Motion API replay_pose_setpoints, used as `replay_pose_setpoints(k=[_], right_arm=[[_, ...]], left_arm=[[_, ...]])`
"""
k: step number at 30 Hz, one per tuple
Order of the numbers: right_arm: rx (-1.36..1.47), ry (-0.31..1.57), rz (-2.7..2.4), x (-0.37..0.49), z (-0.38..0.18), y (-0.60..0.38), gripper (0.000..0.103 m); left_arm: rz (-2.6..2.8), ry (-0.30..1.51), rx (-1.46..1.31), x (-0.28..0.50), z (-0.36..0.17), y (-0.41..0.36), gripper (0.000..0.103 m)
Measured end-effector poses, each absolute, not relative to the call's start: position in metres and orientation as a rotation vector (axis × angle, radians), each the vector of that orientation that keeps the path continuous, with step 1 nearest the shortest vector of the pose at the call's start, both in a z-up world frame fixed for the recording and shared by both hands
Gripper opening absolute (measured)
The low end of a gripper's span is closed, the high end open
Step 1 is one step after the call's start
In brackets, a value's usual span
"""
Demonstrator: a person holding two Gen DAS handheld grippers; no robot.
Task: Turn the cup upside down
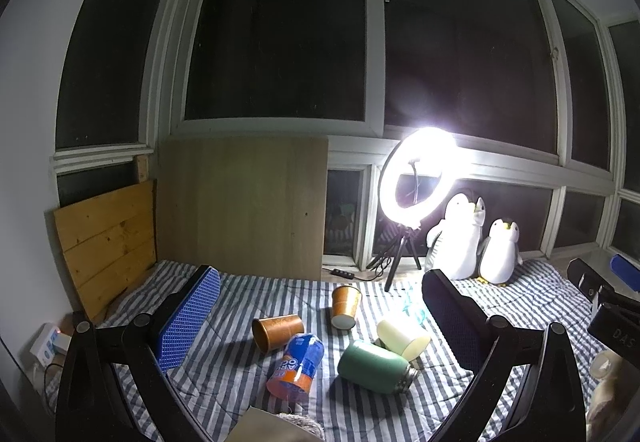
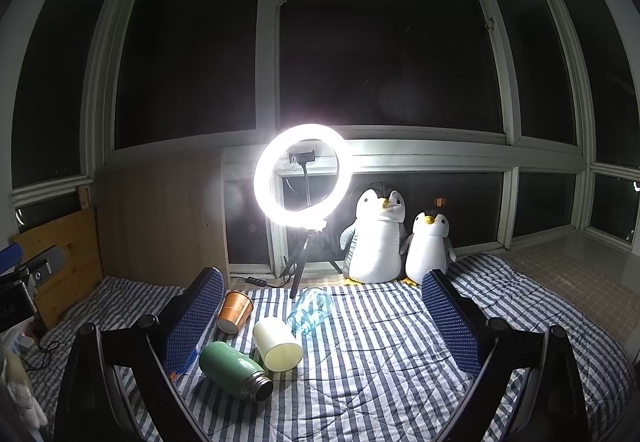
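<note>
Several cups lie on their sides on a striped bedspread (image 1: 240, 382). An orange cup (image 1: 277, 331) lies with its mouth to the left. A second orange cup (image 1: 345, 306) shows its base and also appears in the right wrist view (image 2: 234, 311). A blue and orange cup (image 1: 296, 367), a green flask (image 1: 374, 366) (image 2: 234, 369), a cream cup (image 1: 402, 338) (image 2: 277, 343) and a clear blue glass mug (image 2: 310, 310) lie nearby. My left gripper (image 1: 320, 326) is open above them, holding nothing. My right gripper (image 2: 322, 326) is open and empty.
A lit ring light on a tripod (image 2: 303, 172) stands at the back by the window. Two plush penguins (image 2: 376, 238) sit to its right. Wooden boards (image 1: 240, 202) lean at the back left. A power strip (image 1: 48, 342) lies at far left.
</note>
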State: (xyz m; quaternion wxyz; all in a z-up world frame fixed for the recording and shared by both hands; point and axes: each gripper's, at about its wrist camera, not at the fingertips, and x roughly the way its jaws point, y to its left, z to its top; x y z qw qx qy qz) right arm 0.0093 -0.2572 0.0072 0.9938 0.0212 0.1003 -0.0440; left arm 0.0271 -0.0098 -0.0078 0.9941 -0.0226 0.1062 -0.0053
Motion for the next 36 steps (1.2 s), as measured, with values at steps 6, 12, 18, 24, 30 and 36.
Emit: replay_pose_setpoints(k=[6, 12, 18, 24, 30, 36], right_arm=[[0.043, 0.216, -0.086, 0.018, 0.004, -0.259, 0.098], [0.045, 0.236, -0.081, 0.029, 0.002, -0.26, 0.098], [0.04, 0.253, -0.081, 0.038, -0.001, -0.258, 0.098], [0.04, 0.304, -0.06, 0.061, -0.009, -0.257, 0.098], [0.037, 0.404, -0.011, 0.099, -0.022, -0.252, 0.098], [0.025, 0.527, 0.072, 0.15, -0.04, -0.236, 0.098]], left_arm=[[-0.012, 0.226, -0.045, 0.034, -0.011, -0.01, 0.102], [-0.011, 0.241, -0.044, 0.043, -0.013, -0.011, 0.102], [-0.013, 0.259, -0.045, 0.053, -0.017, -0.013, 0.102], [-0.007, 0.287, -0.048, 0.063, -0.024, -0.011, 0.102], [0.02, 0.333, -0.056, 0.078, -0.034, -0.002, 0.102], [0.065, 0.383, -0.079, 0.096, -0.044, 0.012, 0.102]])
